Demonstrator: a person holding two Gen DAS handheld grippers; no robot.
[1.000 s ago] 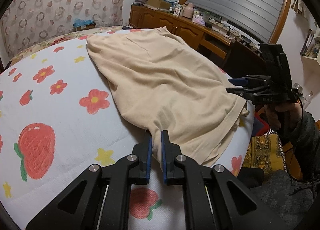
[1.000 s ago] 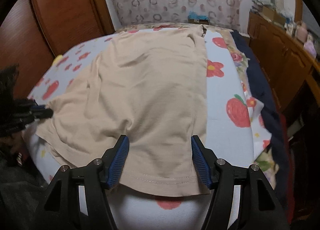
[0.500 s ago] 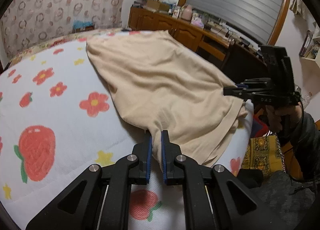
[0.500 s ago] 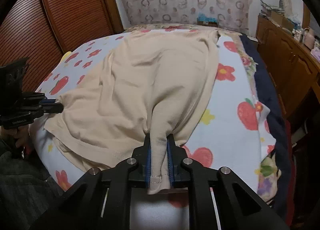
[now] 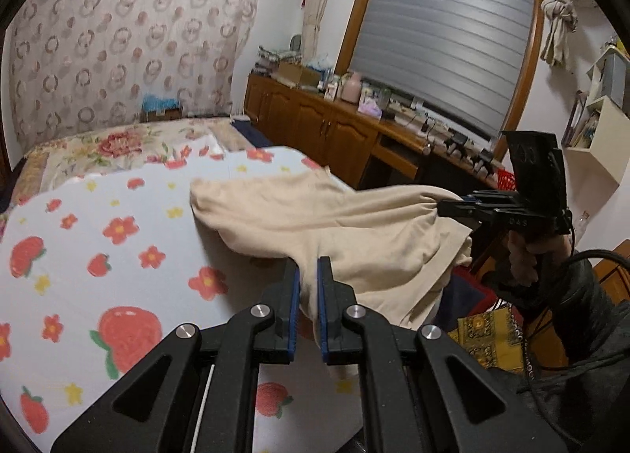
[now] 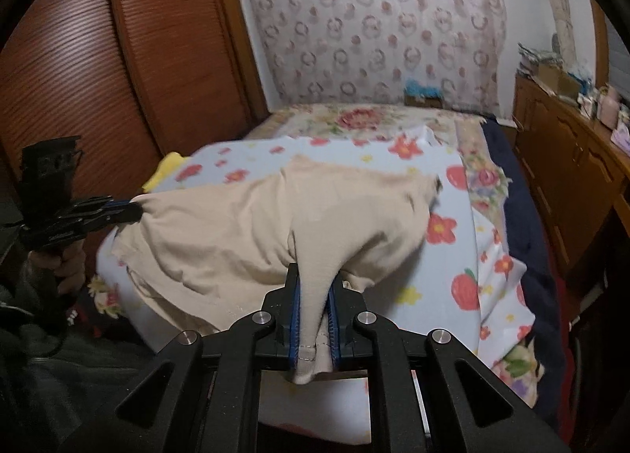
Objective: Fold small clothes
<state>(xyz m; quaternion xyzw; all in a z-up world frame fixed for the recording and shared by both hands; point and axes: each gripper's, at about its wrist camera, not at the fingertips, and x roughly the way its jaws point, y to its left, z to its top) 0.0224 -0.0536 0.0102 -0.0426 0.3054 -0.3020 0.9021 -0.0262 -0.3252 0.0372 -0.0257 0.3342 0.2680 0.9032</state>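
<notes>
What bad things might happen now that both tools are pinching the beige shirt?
1. The left tool pinches only a thin bit of the beige shirt, so it might slip out.
2. The shirt's near edge sags off the bed between the left and right tool, so the fold may come out crooked.

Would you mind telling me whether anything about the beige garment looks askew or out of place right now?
Yes: the beige garment is bunched, not flat. The left gripper and right gripper each pinch its near edge, so it sags between them with its hem drooping off the bed.
</notes>
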